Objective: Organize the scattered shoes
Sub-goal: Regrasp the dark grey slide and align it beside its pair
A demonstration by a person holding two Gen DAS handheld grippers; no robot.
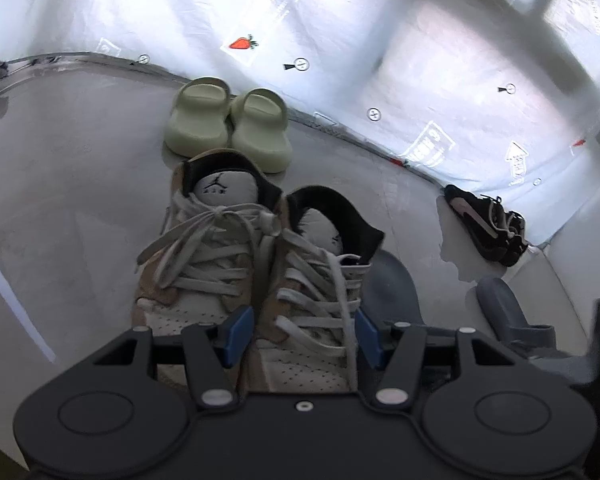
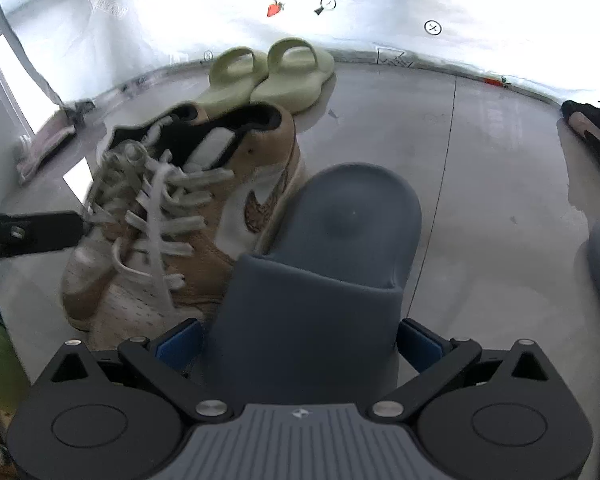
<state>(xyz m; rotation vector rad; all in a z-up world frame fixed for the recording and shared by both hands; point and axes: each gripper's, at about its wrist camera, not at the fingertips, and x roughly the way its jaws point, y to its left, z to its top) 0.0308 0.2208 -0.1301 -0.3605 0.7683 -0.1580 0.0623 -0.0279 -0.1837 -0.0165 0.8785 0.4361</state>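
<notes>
While my left gripper (image 1: 304, 338) straddles the toe of the right-hand tan sneaker (image 1: 320, 292), its blue pads sit on either side of the shoe; jaws parted around it, can't tell if they pinch. The left-hand tan sneaker (image 1: 204, 248) stands touching it, side by side on the grey floor (image 1: 68, 184). Just behind them sits a pale green slide pair (image 1: 228, 128), near the white sheet (image 1: 340, 40). My right gripper (image 2: 300, 344) has its jaws wide around the front of a blue-grey slide (image 2: 332, 248), which lies just beside the tan sneakers; grip contact unclear. A black sneaker pair (image 1: 488, 224) lies well apart by the sheet.
</notes>
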